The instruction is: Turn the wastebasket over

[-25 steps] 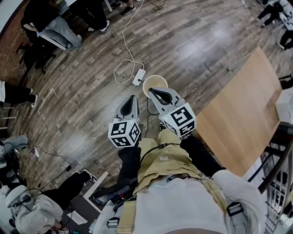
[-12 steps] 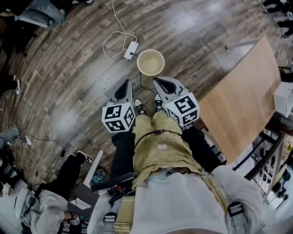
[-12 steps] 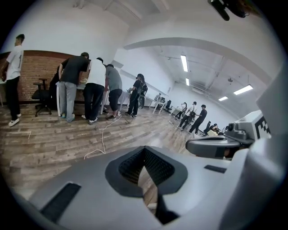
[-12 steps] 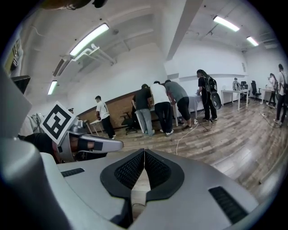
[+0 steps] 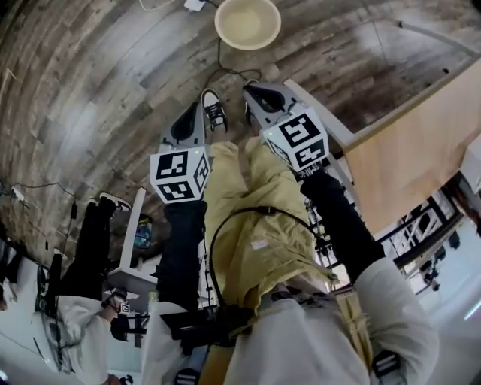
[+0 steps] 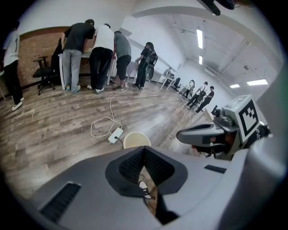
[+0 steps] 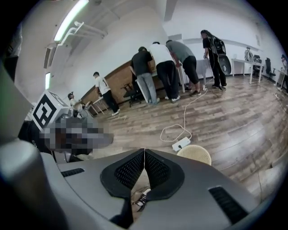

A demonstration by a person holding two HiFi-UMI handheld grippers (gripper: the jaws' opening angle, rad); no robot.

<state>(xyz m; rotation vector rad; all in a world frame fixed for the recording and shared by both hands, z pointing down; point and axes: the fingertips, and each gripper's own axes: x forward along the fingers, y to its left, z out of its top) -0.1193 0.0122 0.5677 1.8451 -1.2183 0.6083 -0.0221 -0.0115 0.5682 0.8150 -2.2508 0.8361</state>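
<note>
The wastebasket point(image 5: 248, 22), round and cream with a finely textured wall, stands mouth up on the wood-plank floor point(image 5: 90, 98), well ahead of both grippers. The left gripper point(image 5: 189, 119) and right gripper point(image 5: 258, 93) each press their ribbed black pads point(image 6: 130, 165) together on nothing. A white power strip point(image 7: 181, 144) lies just beside the wastebasket.

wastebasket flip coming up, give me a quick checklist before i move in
1. wastebasket upright on the floor, mouth up, not yet turned over: ok.
2. Wastebasket empty inside: ok, nothing shows in it in the head view.
3. left gripper jaws open for a grasp: not ok, shut with nothing between them.
4. right gripper jaws open for a grasp: not ok, shut with nothing between them.
5. Grippers at the wastebasket: not ok, both are apart from it.
6. power strip out of the way: cannot tell, it lies close beside the wastebasket.
</note>
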